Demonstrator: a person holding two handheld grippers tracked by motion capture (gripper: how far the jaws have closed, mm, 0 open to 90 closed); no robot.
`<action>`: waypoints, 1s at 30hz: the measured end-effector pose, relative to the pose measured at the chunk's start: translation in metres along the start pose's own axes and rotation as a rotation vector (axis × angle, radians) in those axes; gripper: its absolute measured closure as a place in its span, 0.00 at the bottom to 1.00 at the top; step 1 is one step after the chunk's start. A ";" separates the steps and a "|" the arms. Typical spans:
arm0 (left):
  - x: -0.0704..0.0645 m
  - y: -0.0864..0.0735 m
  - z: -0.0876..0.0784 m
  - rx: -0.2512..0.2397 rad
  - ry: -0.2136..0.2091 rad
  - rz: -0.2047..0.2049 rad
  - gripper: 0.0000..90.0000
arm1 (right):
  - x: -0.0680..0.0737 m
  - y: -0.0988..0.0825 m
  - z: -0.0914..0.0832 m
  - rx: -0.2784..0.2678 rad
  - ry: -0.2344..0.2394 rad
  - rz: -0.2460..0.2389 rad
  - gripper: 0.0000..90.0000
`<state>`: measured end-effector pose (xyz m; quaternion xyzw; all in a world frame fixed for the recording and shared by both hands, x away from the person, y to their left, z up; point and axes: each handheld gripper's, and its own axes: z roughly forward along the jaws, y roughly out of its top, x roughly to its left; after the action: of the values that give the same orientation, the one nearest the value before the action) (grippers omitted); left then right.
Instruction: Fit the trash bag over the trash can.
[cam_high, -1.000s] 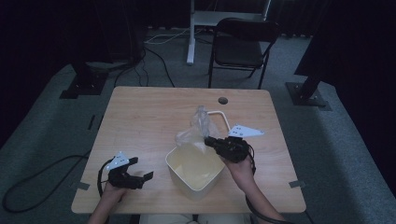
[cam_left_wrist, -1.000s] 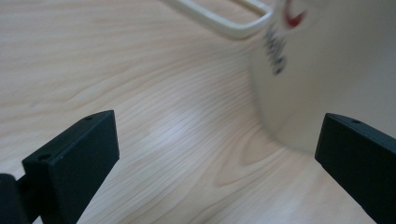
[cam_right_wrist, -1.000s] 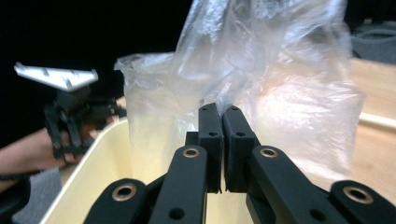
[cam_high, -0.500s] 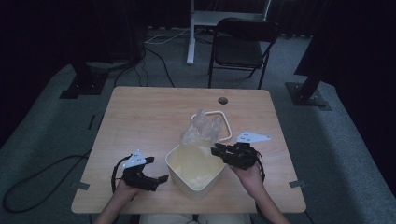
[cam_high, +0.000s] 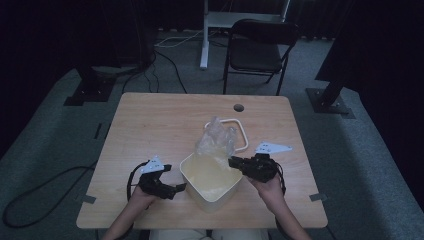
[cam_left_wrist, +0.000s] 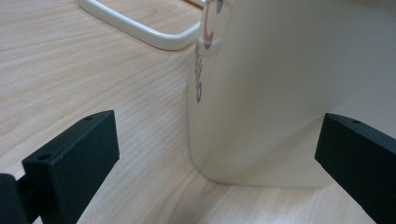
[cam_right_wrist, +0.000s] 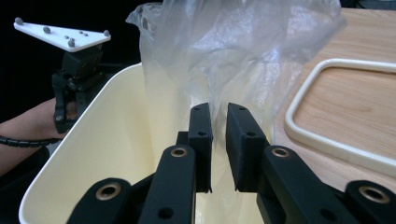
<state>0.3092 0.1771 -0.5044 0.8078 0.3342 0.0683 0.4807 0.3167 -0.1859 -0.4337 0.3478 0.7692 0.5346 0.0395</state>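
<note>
A cream plastic bin stands near the table's front edge. A crumpled clear plastic bag rises from its far corner. My right gripper is at the bin's right rim, its jaws just closing, now nearly together with bunched bag film pinched between them above the bin's inside. My left gripper lies low at the bin's left corner, open wide, the corner of the bin wall between its jaws without touching either.
A white rounded ring frame lies flat on the wooden table behind the bin, partly under the bag; it also shows as a frame and frame. A folding chair stands beyond the table's far edge.
My left gripper has slid right along the table up to the bin's corner. The bag has spread and risen over the bin's far side. The right gripper has settled at the rim.
</note>
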 end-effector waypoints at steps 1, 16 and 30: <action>0.000 0.002 0.001 0.000 0.001 0.002 0.00 | -0.001 -0.001 0.000 0.002 0.005 0.004 0.89; 0.002 0.031 0.030 0.011 -0.012 0.035 0.00 | -0.010 -0.008 -0.007 -0.006 -0.014 0.040 0.90; 0.001 0.059 -0.015 -0.060 0.101 -0.077 0.00 | 0.000 0.022 -0.031 -0.053 -0.017 -0.026 0.75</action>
<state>0.3317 0.1698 -0.4478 0.7752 0.3865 0.1003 0.4896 0.3143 -0.2060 -0.4016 0.3410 0.7588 0.5514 0.0621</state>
